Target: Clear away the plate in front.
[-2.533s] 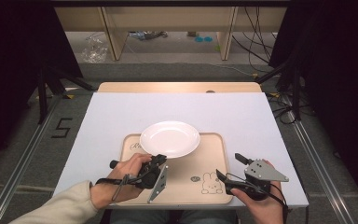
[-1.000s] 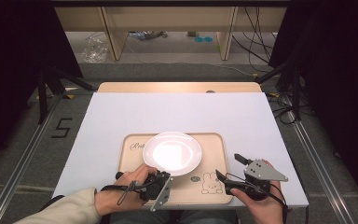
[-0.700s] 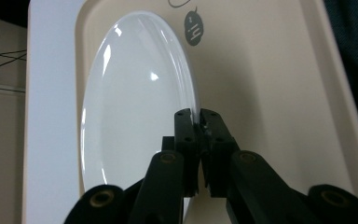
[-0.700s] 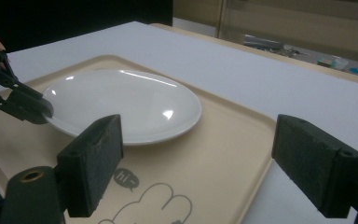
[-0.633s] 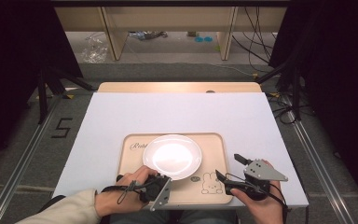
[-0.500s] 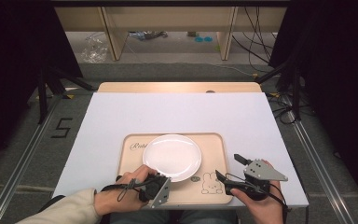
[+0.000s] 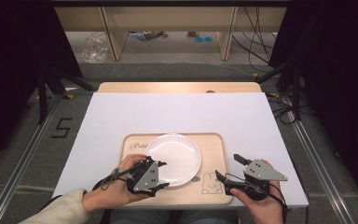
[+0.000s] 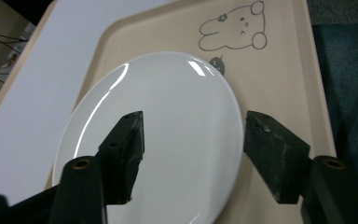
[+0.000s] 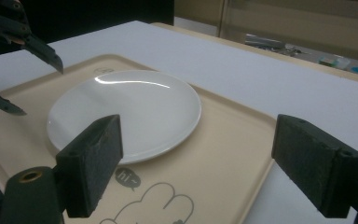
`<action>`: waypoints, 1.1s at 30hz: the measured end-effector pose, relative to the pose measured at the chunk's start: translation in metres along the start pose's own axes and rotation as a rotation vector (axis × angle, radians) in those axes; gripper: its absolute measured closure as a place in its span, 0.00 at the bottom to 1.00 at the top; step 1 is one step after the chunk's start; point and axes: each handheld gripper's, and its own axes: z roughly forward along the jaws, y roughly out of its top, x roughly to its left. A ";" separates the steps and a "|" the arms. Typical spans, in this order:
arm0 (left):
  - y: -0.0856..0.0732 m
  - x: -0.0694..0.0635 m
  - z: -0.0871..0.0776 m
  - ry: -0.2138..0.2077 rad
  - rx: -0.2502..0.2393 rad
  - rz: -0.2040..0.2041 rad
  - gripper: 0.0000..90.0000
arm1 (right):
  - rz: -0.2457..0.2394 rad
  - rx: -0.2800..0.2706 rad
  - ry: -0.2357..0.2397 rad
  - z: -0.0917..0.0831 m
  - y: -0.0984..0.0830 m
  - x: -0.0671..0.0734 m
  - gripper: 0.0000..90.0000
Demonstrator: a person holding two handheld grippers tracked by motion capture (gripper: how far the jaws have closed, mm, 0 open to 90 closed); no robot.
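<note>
A white plate [image 7: 175,156] lies flat on a beige tray [image 7: 214,144] printed with a rabbit drawing. My left gripper [image 7: 164,174] is at the plate's near left rim, and its jaws have just been opening. In the left gripper view the plate [image 8: 168,116] spreads under my left gripper [image 8: 193,119]: one jaw hangs over the plate, the other over the tray [image 8: 279,79], and neither pad presses on it. My right gripper [image 7: 227,165] stands open at the tray's near right corner with nothing between its fingers. The right gripper view has the plate [image 9: 130,107] ahead of my right gripper [image 9: 196,121].
The tray sits near the front edge of a white tabletop [image 7: 182,112]. A wooden board [image 7: 177,87] runs along its far edge. Dark stands and cables flank the table. The left gripper [image 9: 39,91] shows at the top left of the right gripper view.
The plate was drawn toward the near edge of the tray, held by its rim. My left gripper's jaws have opened off the rim. The right gripper has stayed put.
</note>
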 end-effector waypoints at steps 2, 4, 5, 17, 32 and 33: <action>-0.001 0.001 -0.001 0.008 -0.012 -0.009 0.38 | 0.001 0.000 0.000 0.000 0.000 0.000 0.19; -0.002 0.002 -0.005 0.027 -0.028 -0.027 0.36 | -0.001 0.003 0.000 -0.001 0.000 0.000 0.19; -0.004 0.004 -0.007 0.031 -0.046 -0.056 0.33 | -0.002 0.005 0.002 -0.001 0.000 0.000 0.19; -0.012 0.002 -0.021 0.111 -0.163 -0.153 0.20 | -0.005 -0.005 0.002 -0.001 0.001 0.001 0.18; -0.022 0.010 -0.025 0.123 -0.259 -0.232 0.19 | -0.012 -0.037 0.024 -0.004 0.003 0.005 0.18; -0.022 0.010 -0.025 0.124 -0.260 -0.231 0.19 | -0.039 -0.042 0.011 -0.004 0.003 0.003 0.18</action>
